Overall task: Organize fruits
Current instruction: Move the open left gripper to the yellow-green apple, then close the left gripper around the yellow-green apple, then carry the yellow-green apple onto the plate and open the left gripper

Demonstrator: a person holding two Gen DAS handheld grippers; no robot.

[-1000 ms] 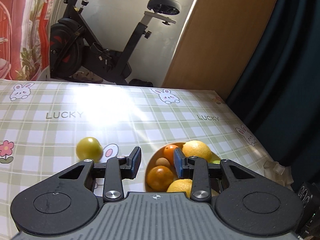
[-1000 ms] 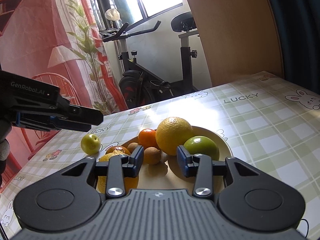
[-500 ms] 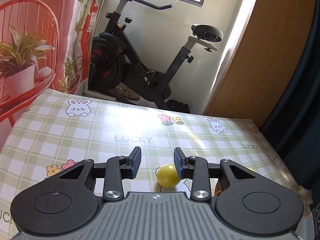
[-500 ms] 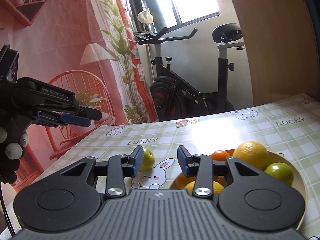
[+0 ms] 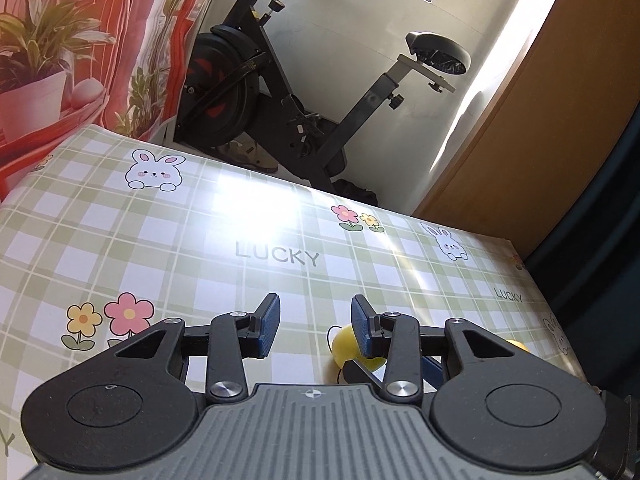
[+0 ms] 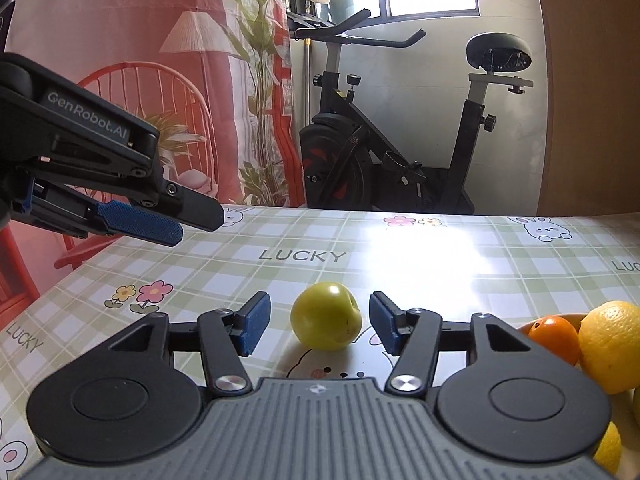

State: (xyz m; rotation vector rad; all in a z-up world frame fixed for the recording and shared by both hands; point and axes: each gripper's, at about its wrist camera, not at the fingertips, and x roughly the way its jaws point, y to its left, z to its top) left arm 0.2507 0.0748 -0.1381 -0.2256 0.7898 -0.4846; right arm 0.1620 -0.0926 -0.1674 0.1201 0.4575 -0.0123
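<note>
Both jaws are opening, empty; right gripper (image 6: 318, 326) frames the green apple (image 6: 326, 316), clear tablecloth (image 6: 400, 264) beyond.

left gripper (image 5: 313, 326) and right gripper (image 6: 318, 325) both tilt downward, jaws opening and holding nothing

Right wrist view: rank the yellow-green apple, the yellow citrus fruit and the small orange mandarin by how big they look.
1. Round yellow-green apple, nearest the camera and whole, or the yellow citrus fruit, cut off at the picture's edge: unsure between these.
2. Small orange mandarin, partly hidden, clearly smallest.
</note>
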